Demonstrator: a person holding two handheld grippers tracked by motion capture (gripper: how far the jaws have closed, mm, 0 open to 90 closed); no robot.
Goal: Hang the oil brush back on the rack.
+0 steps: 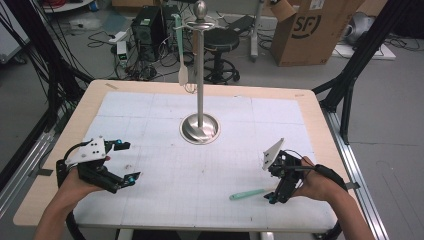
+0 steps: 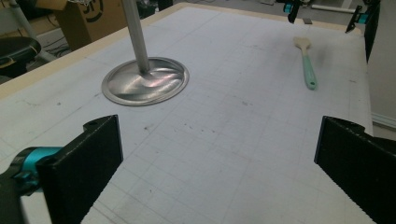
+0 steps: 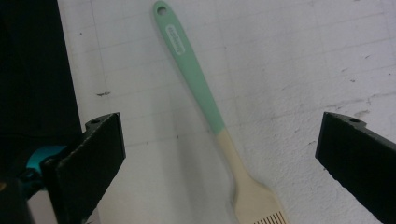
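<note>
A pastry brush (image 1: 248,194) with a mint-green handle and a cream head lies flat on the white gridded mat (image 1: 165,200) near the front right. My right gripper (image 1: 278,196) hovers over its head end, open. In the right gripper view the brush (image 3: 204,99) lies between the wide-apart jaws of that gripper (image 3: 226,140), touching neither. My left gripper (image 1: 128,161) is held open above the mat's left side with nothing in it. The left gripper view looks past its own gripper (image 2: 217,144) to the brush (image 2: 306,60) farther off.
A metal stand (image 1: 200,127) with a round base and a tall pole rises from the mat's middle back (image 2: 145,81). A green-handled utensil (image 1: 181,50) hangs from its top hooks. Beyond the table's far edge stand a cardboard box (image 1: 310,30), a stool (image 1: 220,45) and a computer tower (image 1: 147,25).
</note>
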